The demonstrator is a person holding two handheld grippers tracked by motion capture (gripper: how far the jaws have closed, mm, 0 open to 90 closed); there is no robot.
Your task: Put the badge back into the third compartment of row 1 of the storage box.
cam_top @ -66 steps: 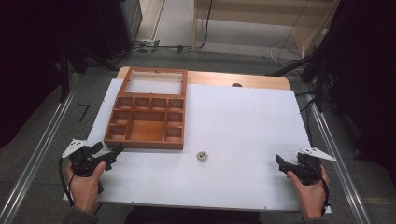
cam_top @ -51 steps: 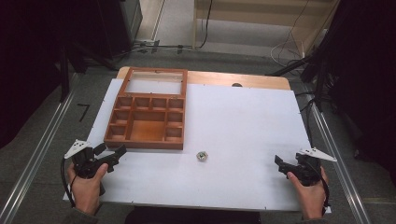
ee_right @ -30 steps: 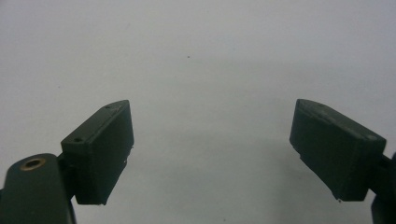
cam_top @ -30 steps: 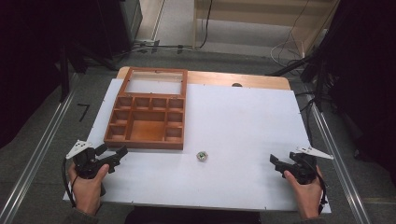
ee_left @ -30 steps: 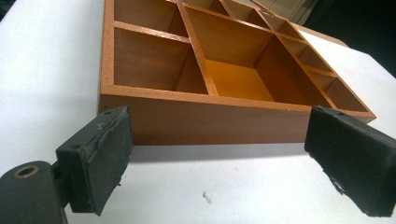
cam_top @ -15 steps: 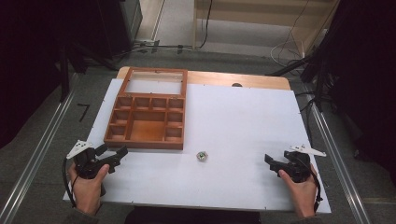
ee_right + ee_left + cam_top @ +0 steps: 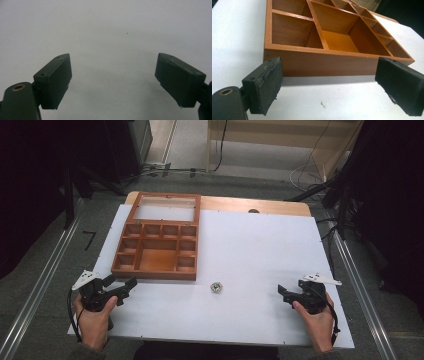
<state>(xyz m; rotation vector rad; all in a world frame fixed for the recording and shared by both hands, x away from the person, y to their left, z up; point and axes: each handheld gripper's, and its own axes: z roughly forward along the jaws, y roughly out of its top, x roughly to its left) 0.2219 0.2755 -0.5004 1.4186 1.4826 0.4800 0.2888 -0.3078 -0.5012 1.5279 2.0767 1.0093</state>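
Since 2.2 s ago, right gripper (image 7: 284, 292) has slid leftward along the tabletop's (image 7: 260, 240) near edge, jaws apart, toward the nut (image 7: 216, 287) lying to its left. Left gripper (image 7: 128, 286), jaws apart, faces the tray (image 7: 156, 273) at the near-left corner.

The right gripper (image 7: 283, 291) now sits farther in from the tabletop's (image 7: 260, 240) right edge than 2.2 s ago, having slid leftward along the near edge toward the small nut (image 7: 216, 287), though well apart from it. The hand (image 7: 316, 319) behind it has followed. Its jaws remain spread wide.
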